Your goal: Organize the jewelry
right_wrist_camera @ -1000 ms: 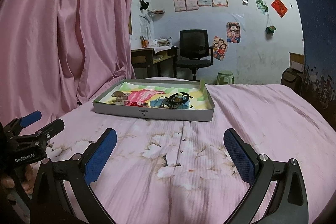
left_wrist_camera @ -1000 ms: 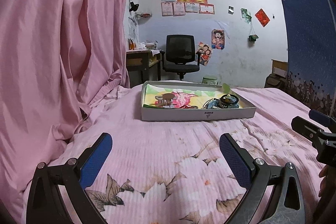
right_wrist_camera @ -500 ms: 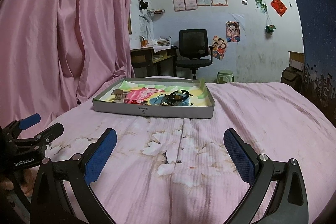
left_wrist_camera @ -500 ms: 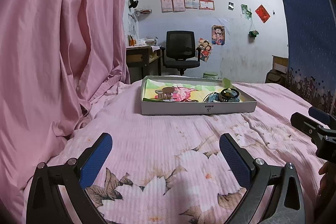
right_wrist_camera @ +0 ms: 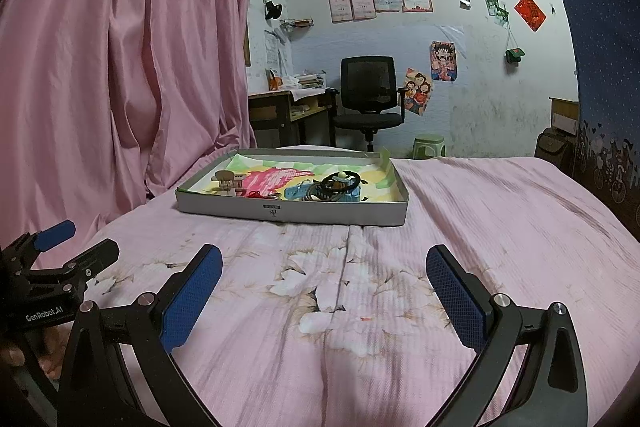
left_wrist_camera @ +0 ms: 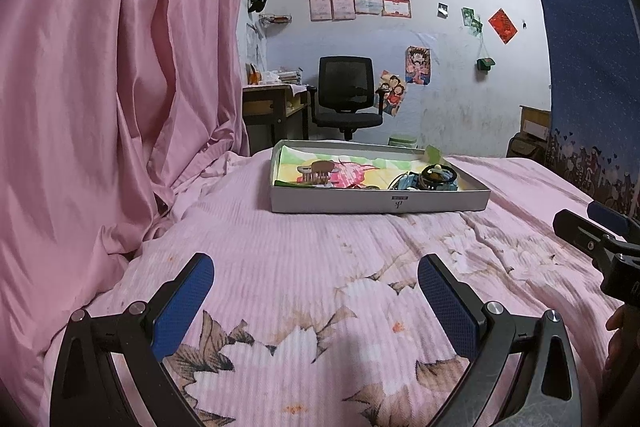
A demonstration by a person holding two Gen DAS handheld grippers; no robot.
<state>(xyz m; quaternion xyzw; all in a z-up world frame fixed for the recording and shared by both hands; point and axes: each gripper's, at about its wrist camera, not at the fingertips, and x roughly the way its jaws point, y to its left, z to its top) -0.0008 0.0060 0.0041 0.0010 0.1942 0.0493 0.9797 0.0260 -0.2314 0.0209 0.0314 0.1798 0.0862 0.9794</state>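
Note:
A shallow grey tray (left_wrist_camera: 380, 203) (right_wrist_camera: 292, 213) with a colourful paper lining sits on the pink bed ahead of both grippers. In it lie a small wooden stand (left_wrist_camera: 316, 171) (right_wrist_camera: 229, 181) at the left and a dark tangle of bracelets and jewelry (left_wrist_camera: 434, 177) (right_wrist_camera: 338, 185) at the right. My left gripper (left_wrist_camera: 316, 301) is open and empty, low over the bedspread, well short of the tray. My right gripper (right_wrist_camera: 324, 289) is open and empty, also short of the tray. Each gripper shows at the edge of the other's view (left_wrist_camera: 596, 231) (right_wrist_camera: 60, 255).
A pink curtain (left_wrist_camera: 100, 87) hangs along the left side of the bed. The flowered pink bedspread (right_wrist_camera: 500, 219) stretches to the right. Beyond the bed stand a black office chair (left_wrist_camera: 346, 95), a desk (left_wrist_camera: 268, 99), a green stool (right_wrist_camera: 429, 143) and a blue hanging cloth (left_wrist_camera: 592, 67).
Both grippers have dropped lower toward the bedspread, so the tray now shows at a flatter angle. Both stay open and empty.

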